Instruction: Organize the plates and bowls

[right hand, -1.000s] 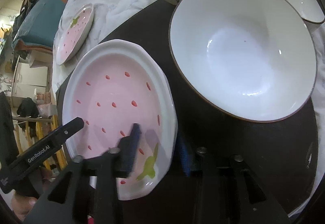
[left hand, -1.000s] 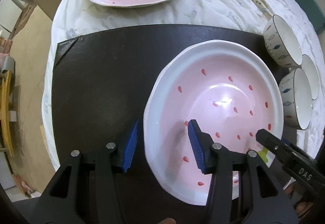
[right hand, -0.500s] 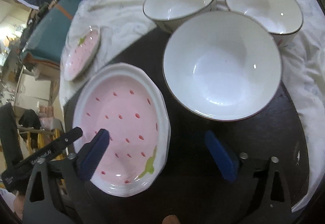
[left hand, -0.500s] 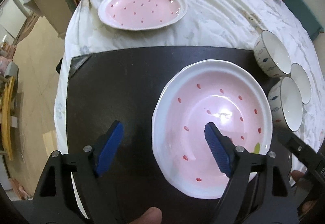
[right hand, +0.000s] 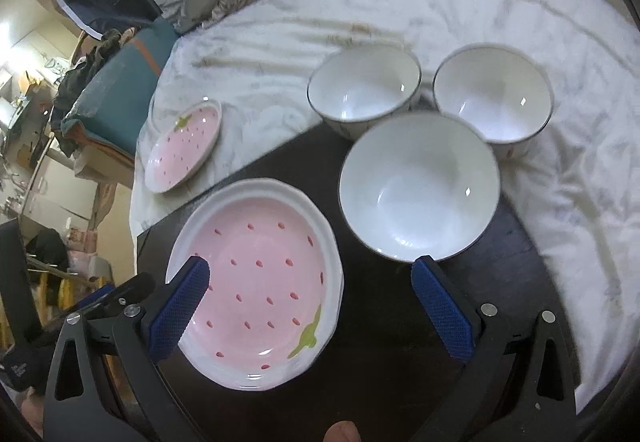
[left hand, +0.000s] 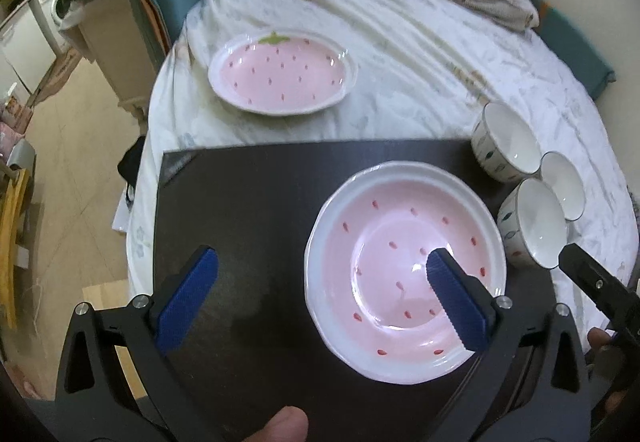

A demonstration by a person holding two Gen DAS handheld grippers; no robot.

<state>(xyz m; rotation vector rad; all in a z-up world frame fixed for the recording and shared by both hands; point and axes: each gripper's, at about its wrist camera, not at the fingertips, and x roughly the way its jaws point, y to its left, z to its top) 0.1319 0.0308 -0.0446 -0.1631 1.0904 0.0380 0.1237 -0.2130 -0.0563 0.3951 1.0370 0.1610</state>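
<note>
Both my grippers hang over the black board [left hand: 248,201], tilted steeply down. Left gripper [left hand: 320,300]: jaws just been opening, now wide apart, nothing clamped; its R pad only overlaps the near plate [left hand: 404,266] in view, no contact I can see. Right gripper [right hand: 310,308]: jaws wide apart too, empty, L pad over that plate's rim, R pad over bare board.

Near plate sits on the board at abt 1 o'clock from my left gripper, 11 o'clock from my right.

Key relation, my guess: next is the far plate [left hand: 282,71], on the white cloth [left hand: 420,53] past the board, abt 12 o'clock from my left gripper, long axis 9-to-3. Left hand nearer. The big bowl [right hand: 418,185] and 2 small bowls lie 1 o'clock from my right gripper.
</note>
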